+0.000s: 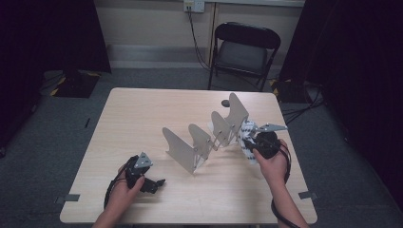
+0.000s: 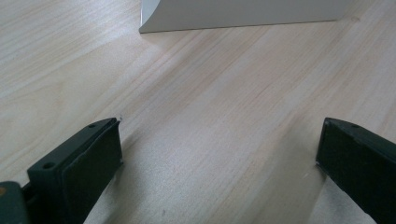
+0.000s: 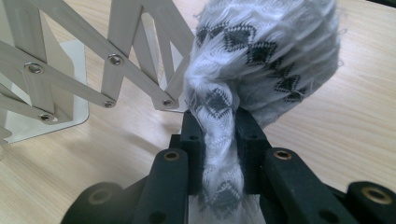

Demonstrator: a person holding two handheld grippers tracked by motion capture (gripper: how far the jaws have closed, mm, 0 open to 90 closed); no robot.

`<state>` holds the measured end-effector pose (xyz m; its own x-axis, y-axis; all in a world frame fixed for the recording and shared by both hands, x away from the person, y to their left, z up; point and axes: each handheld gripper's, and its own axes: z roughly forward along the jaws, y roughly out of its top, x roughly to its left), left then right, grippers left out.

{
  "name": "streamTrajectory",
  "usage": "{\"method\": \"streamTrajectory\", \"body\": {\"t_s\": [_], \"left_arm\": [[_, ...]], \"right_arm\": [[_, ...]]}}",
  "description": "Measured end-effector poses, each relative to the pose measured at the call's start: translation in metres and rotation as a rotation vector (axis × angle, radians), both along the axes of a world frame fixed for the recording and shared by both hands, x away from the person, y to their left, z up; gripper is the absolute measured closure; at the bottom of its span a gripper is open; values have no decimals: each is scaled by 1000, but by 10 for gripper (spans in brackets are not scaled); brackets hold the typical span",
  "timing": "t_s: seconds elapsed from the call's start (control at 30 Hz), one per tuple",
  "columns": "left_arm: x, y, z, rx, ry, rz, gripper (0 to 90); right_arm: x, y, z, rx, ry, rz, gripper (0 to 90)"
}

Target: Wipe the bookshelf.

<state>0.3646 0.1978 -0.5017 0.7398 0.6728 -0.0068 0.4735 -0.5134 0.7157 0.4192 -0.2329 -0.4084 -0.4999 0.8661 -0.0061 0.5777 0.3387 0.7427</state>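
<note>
Your left gripper (image 1: 153, 182) rests low on the table (image 1: 142, 114) near its front edge, and in the left gripper view its two black jaws stand wide apart with bare wood between them and nothing held; just beyond them sits the near end plate of the folding rack (image 1: 205, 138). That idle hand is the first risk: if you swing it forward carelessly, it can knock the end plate and slide or collapse the whole accordion frame, which stands free on the table and looks light. Moving right, the rack runs diagonally across the middle of the table, its pale plates (image 1: 180, 149) upright and joined by riveted scissor bars (image 3: 112, 70). Those crossing bars are a snag point, since loose knit can catch on a rivet or slip between two bars. At the right end, your right gripper (image 1: 251, 148) has its jaws nearly closed, pinching the knitted cloth (image 3: 261, 56), a white piece with dark diamond patterning, which bunches above the pads close beside the rack's last plate. The pinch takes a narrow fold only, so the fabric could slide out if you tug. Because the bundle blocks much of the right gripper view, you could misjudge the gap and push the rack over.
</note>
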Motion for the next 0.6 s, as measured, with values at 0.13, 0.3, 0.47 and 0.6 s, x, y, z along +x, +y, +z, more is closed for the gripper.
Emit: {"method": "streamTrajectory", "body": {"t_s": [0.13,0.3,0.47,0.6], "left_arm": [[0,0,0,0,0,0,0],[0,0,0,0,0,0,0],[0,0,0,0,0,0,0],[0,0,0,0,0,0,0]], "right_arm": [[-1,-3,5,-6,-1,-11,768],[-1,-9,15,-20,-13,-29,769],[0,-16,27,-29,-31,-54,770],[2,-20,34,-36,-41,-73,770]]}}
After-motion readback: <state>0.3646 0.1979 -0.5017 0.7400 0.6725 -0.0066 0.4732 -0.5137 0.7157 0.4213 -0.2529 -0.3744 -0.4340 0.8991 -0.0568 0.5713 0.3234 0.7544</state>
